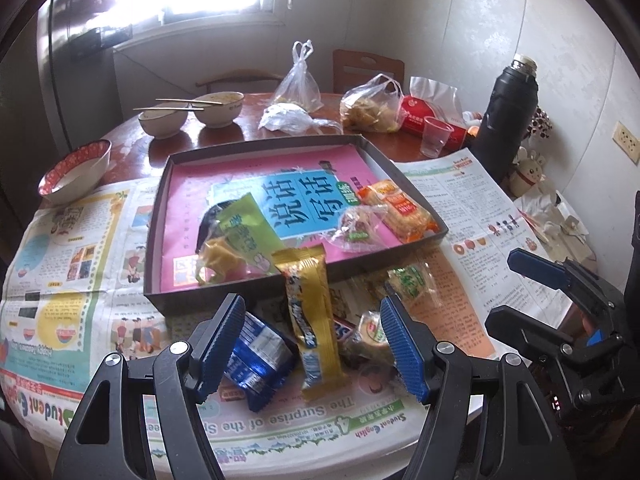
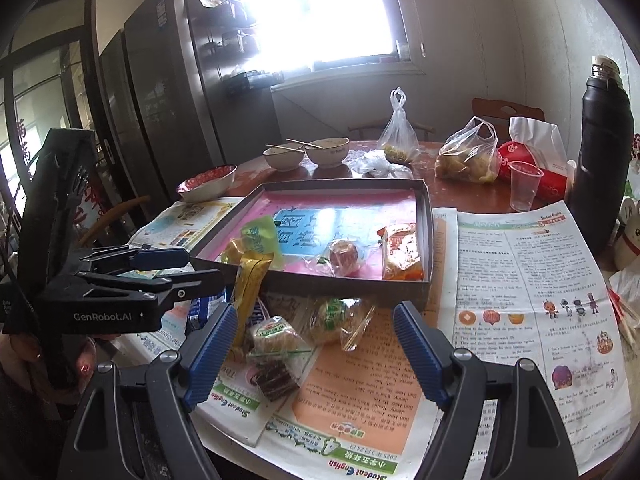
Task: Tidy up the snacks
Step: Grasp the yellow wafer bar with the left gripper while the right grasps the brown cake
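A shallow dark box [image 1: 157, 216] lined with a pink book holds a green packet [image 1: 244, 232], a yellow sweet [image 1: 216, 260], a clear-wrapped sweet [image 1: 356, 228] and an orange cracker pack [image 1: 400, 208]. A gold bar [image 1: 312, 320] leans on the box's front wall. My left gripper [image 1: 314, 344] is open low over the gold bar, with a blue packet [image 1: 256, 364] and a small green-labelled cake [image 1: 372, 332] inside its span. My right gripper [image 2: 316, 348] is open over that cake [image 2: 276, 336], a dark brown snack [image 2: 276, 376] and a green-wrapped pastry [image 2: 336, 316]. Neither gripper holds anything.
Newspapers [image 2: 520, 280] cover the near half of the round wooden table. Behind the box stand three bowls [image 1: 164, 120] with chopsticks, plastic bags [image 1: 372, 104], a clear cup [image 1: 436, 136], a red tissue pack [image 1: 424, 116] and a tall black flask [image 1: 508, 116]. The table edge is just below the grippers.
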{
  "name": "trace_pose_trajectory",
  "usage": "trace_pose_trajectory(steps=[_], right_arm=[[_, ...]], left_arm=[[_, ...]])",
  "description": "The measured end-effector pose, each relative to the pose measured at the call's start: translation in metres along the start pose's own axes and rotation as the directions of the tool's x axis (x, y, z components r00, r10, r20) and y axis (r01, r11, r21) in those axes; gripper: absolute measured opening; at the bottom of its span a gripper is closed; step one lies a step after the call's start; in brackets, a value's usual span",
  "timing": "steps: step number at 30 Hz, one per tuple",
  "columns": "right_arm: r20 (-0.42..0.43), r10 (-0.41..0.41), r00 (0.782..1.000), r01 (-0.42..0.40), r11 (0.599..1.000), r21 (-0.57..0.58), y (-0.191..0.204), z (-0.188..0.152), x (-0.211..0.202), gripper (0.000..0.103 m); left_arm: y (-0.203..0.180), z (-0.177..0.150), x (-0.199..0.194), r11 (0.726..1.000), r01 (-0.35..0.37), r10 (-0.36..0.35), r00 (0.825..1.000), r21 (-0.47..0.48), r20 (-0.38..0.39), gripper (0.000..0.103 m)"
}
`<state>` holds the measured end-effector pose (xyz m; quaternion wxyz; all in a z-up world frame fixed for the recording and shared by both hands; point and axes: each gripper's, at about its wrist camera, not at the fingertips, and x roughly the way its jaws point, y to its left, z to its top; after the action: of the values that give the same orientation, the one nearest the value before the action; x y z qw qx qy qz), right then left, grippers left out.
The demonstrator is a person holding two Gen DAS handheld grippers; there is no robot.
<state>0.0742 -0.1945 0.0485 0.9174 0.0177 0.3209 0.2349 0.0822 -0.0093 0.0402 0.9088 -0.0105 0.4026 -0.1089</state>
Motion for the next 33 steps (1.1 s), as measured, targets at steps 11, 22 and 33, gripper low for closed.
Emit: trace_pose_trajectory(steps=[11,22,33], right_arm=[[-0.023,0.007,1.000,-0.007,1.000,-0.012,0.003,-0.013,-0.003,0.080],[-0.076,0.019,0.997,-0.023,0.999,-0.045,0.012,-0.031,0.006,0.080],[-0.137,0.050,0.989,-0.060,0.996,-0.073,0.025,-0.044,0.023,0.080]], left_arm=[[-0.007,-0.010,0.008,1.000,-0.004,0.005,0.999,0.010,-0.044,0.072],[-0.005,-0.016,0.014,1.000,0.008,-0.010,0.997,-0.021,-0.076,0.072],[0.002,-0.011,0.025,0.998,0.031,-0.036,0.996,-0.061,-0.087,0.072]])
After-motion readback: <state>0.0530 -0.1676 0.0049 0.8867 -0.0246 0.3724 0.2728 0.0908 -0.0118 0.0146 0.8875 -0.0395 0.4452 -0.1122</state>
